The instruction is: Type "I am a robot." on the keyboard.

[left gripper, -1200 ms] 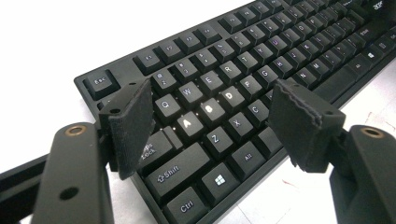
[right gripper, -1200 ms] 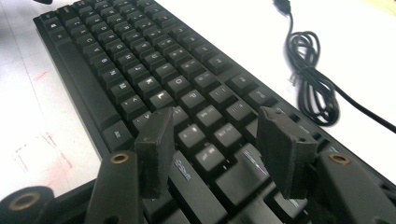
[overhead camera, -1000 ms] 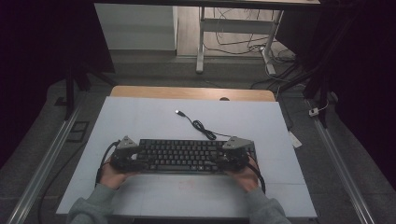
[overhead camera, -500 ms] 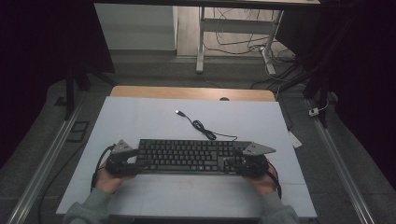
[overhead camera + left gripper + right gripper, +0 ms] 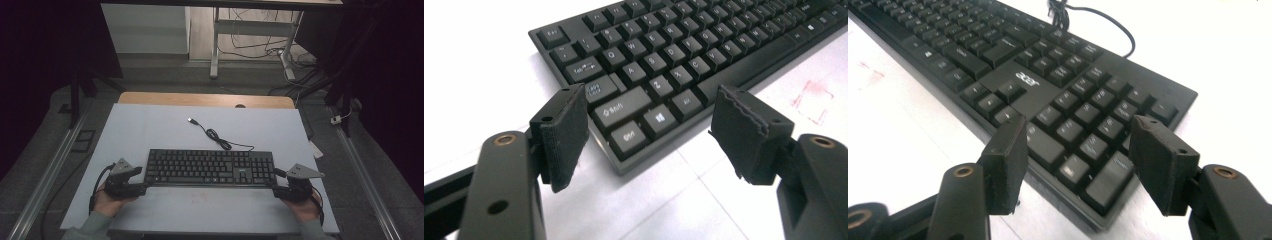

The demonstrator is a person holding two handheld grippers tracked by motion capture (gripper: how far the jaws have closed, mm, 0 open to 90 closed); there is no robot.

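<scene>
My left gripper [image 5: 141, 184] sits at the keyboard's [image 5: 210, 167] 9 o'clock end, my right gripper [image 5: 272, 181] at its 3 o'clock end. Both have jaws apart, gripping nothing. The keyboard lies flat on the table [image 5: 150, 125], cable [image 5: 215, 135] trailing toward 12.

A pale sheet [image 5: 150, 125] covers most of the table, and a strip of bare wooden tabletop [image 5: 205, 99] shows along its far edge, with a small dark hole [image 5: 240, 105] near the middle of that strip. On the sheet's near part sits a faint reddish stain [image 5: 200, 196]. Beyond the table stands a light cabinet [image 5: 145, 27], and beside it the metal legs of a desk [image 5: 216, 40] with loose cables [image 5: 260, 42] hanging and lying about them. Metal rails [image 5: 45, 175] run along the floor on both sides. A small white block [image 5: 336, 120] lies on the floor at the right.
</scene>
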